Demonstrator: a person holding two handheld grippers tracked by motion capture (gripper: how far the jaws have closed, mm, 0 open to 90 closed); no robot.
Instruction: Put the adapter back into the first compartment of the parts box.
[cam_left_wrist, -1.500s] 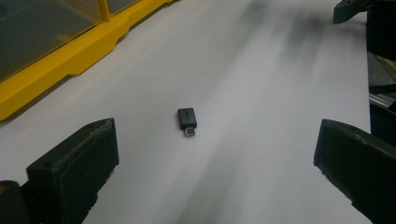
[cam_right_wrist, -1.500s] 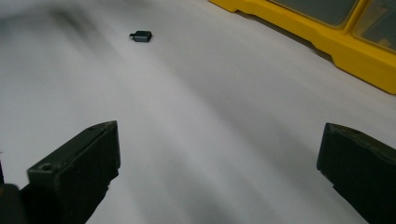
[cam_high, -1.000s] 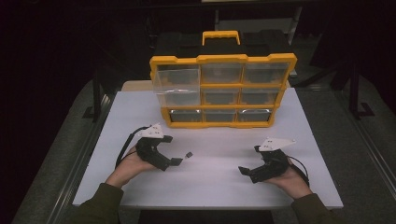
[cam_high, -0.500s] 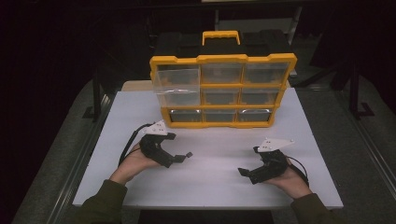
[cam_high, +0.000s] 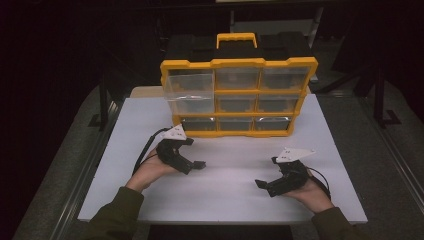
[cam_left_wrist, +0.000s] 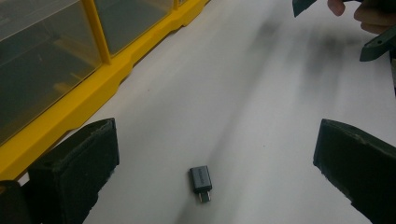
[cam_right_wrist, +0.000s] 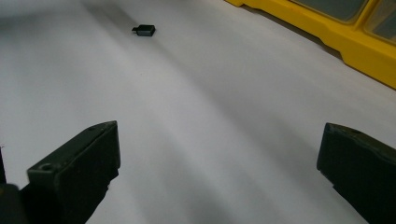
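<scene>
Grey adapter (cam_left_wrist: 201, 179), faint unreadable print, between left gripper's (cam_left_wrist: 212, 158) spread fingers.

A yellow-framed organiser (cam_high: 238, 97) with clear, see-through drawers stands on a white board (cam_high: 225, 190). A small dark grey adapter (cam_left_wrist: 201, 179) lies there — both grippers' jaws are black.

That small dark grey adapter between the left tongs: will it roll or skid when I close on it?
The small dark grey flat-sided adapter lies flat on the white table top, so it probably won't roll. It looks stiff and light, and the board looks smooth, so an off-centre squeeze from the open left tongs may skid or spin it.
</scene>
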